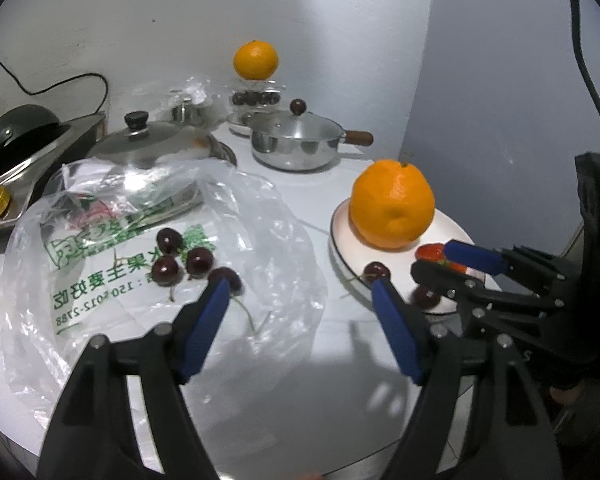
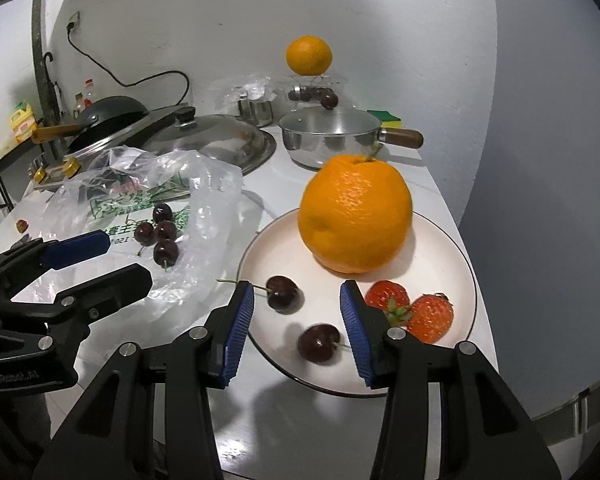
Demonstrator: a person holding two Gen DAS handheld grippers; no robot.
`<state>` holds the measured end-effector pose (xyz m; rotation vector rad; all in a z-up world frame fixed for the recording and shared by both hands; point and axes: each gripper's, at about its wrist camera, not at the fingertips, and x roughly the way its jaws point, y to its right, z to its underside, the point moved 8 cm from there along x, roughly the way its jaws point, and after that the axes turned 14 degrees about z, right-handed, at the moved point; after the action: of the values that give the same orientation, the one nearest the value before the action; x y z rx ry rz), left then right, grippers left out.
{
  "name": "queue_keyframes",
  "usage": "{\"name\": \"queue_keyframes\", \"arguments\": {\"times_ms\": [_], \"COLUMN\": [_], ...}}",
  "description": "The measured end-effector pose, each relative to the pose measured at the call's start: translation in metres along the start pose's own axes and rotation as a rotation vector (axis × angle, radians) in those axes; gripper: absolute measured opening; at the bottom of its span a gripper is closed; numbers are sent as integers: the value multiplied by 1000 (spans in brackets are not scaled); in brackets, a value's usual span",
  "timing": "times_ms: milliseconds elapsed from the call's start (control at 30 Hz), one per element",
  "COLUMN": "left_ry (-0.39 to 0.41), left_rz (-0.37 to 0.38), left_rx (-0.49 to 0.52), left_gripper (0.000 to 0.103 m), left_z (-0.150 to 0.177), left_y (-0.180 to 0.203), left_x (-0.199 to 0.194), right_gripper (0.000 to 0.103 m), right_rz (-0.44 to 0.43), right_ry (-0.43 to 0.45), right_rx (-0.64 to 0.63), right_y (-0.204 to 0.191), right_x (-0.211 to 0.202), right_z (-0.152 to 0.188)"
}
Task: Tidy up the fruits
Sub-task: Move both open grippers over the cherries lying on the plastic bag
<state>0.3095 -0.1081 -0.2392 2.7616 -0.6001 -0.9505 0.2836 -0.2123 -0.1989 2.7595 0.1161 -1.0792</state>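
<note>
Nearest the viewer, the right gripper (image 2: 298,320) hangs over the near rim of the white plate (image 2: 456,248), jaws moderately apart and empty. One cherry (image 2: 319,342) lies loose between its blue pads, touched by neither; a second cherry (image 2: 283,294) sits just beyond the left pad. Two strawberries (image 2: 412,308) lie to the right of the right pad, the nearer one partly hidden behind it. Further back on the plate stands a large orange (image 2: 354,216), tilted slightly.

To the left, the left gripper (image 1: 300,292) is held over the counter between plate and clear plastic bag (image 1: 260,248), jaws wide and holding nothing. Four cherries (image 1: 180,256) remain on the bag, the nearest just beside the left pad. Both tools point obliquely downward toward the surface.

At the far side stand a lidded saucepan (image 2: 328,136) and a second orange (image 2: 309,56), perched on a clear container of cherries.

Probable hazards: round cherries may roll off the shallow plate if a pad nudges them; a hard pinch could bruise a cherry or crush the soft strawberry beside the right pad; the slack bag may snag on the left pads and drag its fruit; the two grippers, working close together, may collide.
</note>
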Motion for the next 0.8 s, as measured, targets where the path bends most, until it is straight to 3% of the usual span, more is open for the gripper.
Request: {"name": "queue_keyframes", "arguments": {"times_ms": [800], "left_ry": [62], "left_rz": [-76], "left_rx": [-63], "left_gripper": [75], "left_z": [7], "left_y": [-52], "left_x": [-41], "right_gripper": [47], "right_rz": [-46], "right_ry": [35], "right_rx": [-80], "right_y": [-58], "right_x": [-9], "right_z": [-18]}}
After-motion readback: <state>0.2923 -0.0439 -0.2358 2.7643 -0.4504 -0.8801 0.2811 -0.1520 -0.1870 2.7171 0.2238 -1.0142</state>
